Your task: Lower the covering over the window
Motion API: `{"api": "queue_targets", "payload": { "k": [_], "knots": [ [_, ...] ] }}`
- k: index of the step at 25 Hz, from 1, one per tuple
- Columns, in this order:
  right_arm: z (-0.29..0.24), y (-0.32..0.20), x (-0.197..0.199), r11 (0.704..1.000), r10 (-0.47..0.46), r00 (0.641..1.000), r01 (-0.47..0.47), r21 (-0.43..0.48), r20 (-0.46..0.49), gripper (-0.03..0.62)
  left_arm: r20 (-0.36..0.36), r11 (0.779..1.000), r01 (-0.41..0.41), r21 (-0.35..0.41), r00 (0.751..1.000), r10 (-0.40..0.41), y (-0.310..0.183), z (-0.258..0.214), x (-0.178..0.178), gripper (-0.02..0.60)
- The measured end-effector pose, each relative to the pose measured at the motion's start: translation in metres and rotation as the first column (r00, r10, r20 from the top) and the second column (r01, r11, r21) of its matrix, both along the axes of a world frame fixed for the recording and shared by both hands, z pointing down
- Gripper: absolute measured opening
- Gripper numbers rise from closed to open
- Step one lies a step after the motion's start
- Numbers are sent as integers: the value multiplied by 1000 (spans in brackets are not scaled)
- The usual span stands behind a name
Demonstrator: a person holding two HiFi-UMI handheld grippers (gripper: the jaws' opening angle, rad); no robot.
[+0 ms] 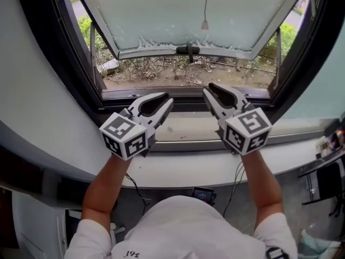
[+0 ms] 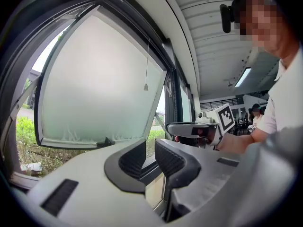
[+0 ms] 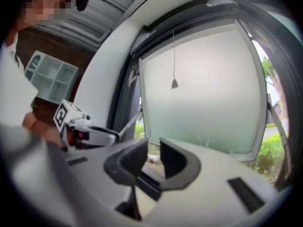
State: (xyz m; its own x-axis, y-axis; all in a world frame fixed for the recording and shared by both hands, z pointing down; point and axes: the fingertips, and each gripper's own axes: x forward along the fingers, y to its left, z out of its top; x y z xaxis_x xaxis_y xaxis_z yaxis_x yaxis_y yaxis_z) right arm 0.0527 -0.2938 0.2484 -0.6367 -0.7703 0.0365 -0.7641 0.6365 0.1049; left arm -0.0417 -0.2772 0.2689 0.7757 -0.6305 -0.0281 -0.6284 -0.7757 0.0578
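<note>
Hanging at the upper centre of the head view: the pull cord (image 1: 205,24) of the covering, thin, with a small bell-shaped weight, in front of the frosted pane (image 1: 178,9) (the covering itself cannot be made out).

Item: frosted pane, swung outward at its lower edge, with a black handle (image 1: 187,49) at the middle of that edge.
Item: dry plants and soil (image 1: 178,69) outside, seen through the gap under the pane.
Item: left gripper (image 1: 168,102), lower left of centre, level over the pale sill (image 1: 183,129); jaws a little apart, nothing between them.
Item: right gripper (image 1: 207,93), just right of centre, near the left one but not touching it; jaws apart, nothing between them.
Item: black window frame (image 1: 59,42), closing in both sides.
Item: white shelf unit (image 3: 49,74), upper left of the right gripper view; contents not legible.

Clear air lies between both sets of jaws and the cord above.
</note>
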Motion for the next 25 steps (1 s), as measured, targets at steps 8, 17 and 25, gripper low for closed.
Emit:
{"api": "queue_targets", "payload": {
  "k": [8, 17, 25],
  "knots": [
    [-33, -16, -7, 997, 16, 999, -12, 79, -51, 87, 27, 998, 7, 69, 1000, -9, -11, -31, 1, 60],
    [-72, -28, -11, 987, 22, 998, -12, 158, -59, 87, 51, 991, 41, 124, 998, -48, -21, -53, -1, 60],
    [-117, -44, -9, 964, 85, 992, -57, 261, -96, 87, 89, 985, 55, 162, 994, -70, -31, -71, -3, 60]
  ]
}}
